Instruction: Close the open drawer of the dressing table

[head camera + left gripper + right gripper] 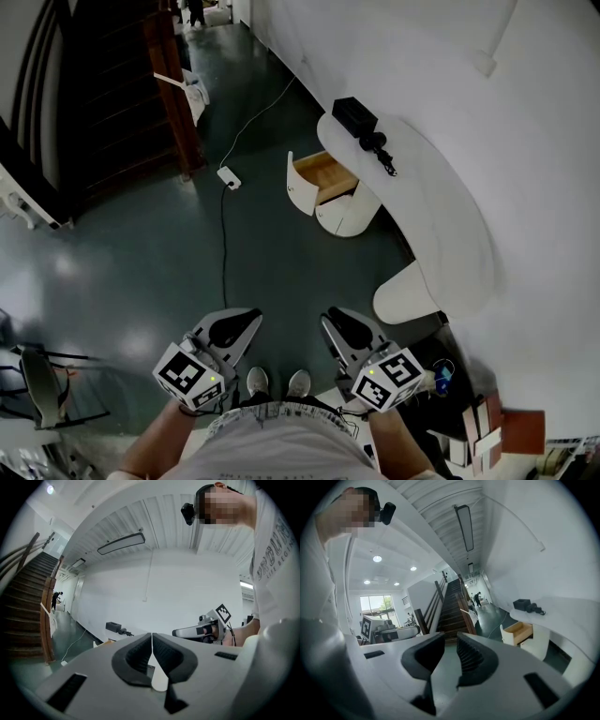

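Drawer (322, 178): pulled out of the table (450, 216), well ahead of both grippers, wood inside showing.
Pointing: white front faces left in the head view, toward the stairs (103, 84); length runs from the table outward.
Room: bare floor (141, 244) between the person and the drawer; a cable (223, 253) crosses it.
Edges: curved table rim on the right.
Left gripper (246, 323): jaws together, empty.
Right gripper (333, 321): jaws partly apart, nothing between.

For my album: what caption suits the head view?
Left gripper and right gripper, both empty, face the table with its drawer open.
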A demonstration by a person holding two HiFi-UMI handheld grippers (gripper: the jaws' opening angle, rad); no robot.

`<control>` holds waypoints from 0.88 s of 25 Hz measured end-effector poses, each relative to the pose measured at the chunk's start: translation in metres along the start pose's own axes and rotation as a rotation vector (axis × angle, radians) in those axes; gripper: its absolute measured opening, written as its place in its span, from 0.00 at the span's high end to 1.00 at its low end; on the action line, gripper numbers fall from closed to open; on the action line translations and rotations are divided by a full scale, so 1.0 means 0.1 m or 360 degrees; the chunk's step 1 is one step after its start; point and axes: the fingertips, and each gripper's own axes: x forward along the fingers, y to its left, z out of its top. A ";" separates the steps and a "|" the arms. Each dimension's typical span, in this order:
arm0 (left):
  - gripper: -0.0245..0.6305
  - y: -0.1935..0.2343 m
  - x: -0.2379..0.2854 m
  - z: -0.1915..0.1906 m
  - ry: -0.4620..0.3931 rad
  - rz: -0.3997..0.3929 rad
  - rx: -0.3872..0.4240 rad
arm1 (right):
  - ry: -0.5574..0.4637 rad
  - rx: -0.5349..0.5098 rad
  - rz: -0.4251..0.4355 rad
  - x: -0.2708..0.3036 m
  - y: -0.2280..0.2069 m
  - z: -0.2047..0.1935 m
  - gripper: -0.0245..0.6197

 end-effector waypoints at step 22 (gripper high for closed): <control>0.93 -0.08 0.17 -0.11 0.0020 0.0094 -0.0022 | 0.0029 0.0022 0.0039 -0.10 -0.29 0.00 0.72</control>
